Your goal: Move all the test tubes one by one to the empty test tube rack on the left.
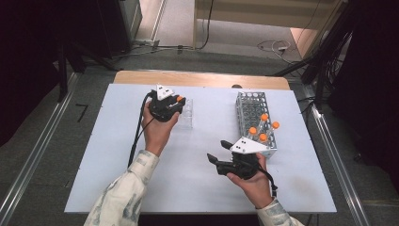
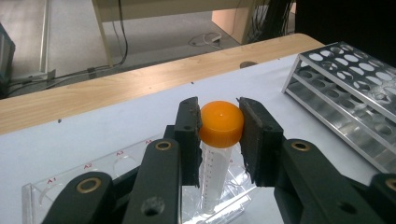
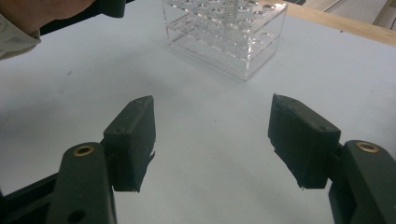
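orange cap (image 2: pixel 221 123): your left tongs (image 2: pixel 219 135) pinch it, tube over clear rack (image 2: pixel 70 186)
right tongs (image 3: pixel 212 140): spread, hovering over desk (image 3: pixel 210 186)

The tube (image 2: pixel 212 175) is showing as clear plastic with fine printed marks, and its orange cap (image 2: pixel 221 123) is looking smooth and softly glossy. The pads (image 2: pixel 189 135) gripping it are looking like matt black rubber, scuffed and rough at the edges. At three o'clock the rack (image 2: pixel 348 91) is gleaming as brushed metal. The clear stand (image 3: pixel 224 35) is shining like glossy acrylic. The table (image 1: pixel 197 183) is wearing a matt pale sheet, with bare wood (image 2: pixel 93 95) at twelve o'clock.
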